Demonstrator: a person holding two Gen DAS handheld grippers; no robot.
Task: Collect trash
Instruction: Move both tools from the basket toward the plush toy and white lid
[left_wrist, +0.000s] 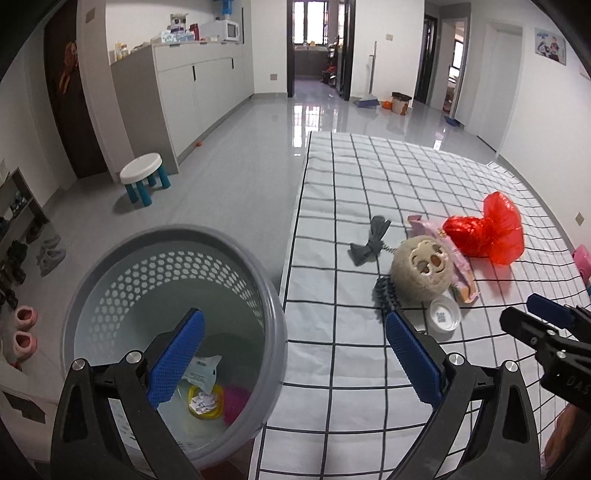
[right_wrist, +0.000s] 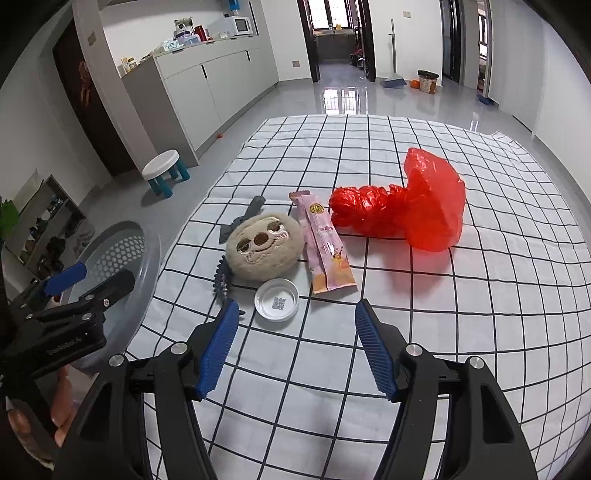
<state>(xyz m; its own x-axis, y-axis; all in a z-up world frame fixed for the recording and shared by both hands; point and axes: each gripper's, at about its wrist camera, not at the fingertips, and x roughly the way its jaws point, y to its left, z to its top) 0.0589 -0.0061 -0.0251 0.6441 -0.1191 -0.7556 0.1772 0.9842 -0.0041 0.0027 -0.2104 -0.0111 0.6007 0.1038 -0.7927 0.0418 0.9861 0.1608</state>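
Note:
A grey perforated basket (left_wrist: 275, 332) stands on the floor against the table's left edge, with a white wrapper (left_wrist: 201, 371) and yellow and pink scraps in its bottom. My left gripper (left_wrist: 294, 314) is wide open and empty, one finger over the basket and the other over the checked cloth (left_wrist: 369, 387). On the cloth lie a white lid (right_wrist: 276, 304), a pink snack wrapper (right_wrist: 325, 247) and a crumpled red plastic bag (right_wrist: 406, 206). My right gripper (right_wrist: 297, 305) hovers open and empty just short of the lid.
A round plush face (right_wrist: 264, 247), a grey bow (right_wrist: 243, 218) and a dark toothed clip (right_wrist: 221, 280) lie beside the trash. On the floor are a white stool (left_wrist: 142, 173), a shoe rack (left_wrist: 18, 229) and slippers (left_wrist: 24, 328). A hand (right_wrist: 59, 406) holds the left gripper.

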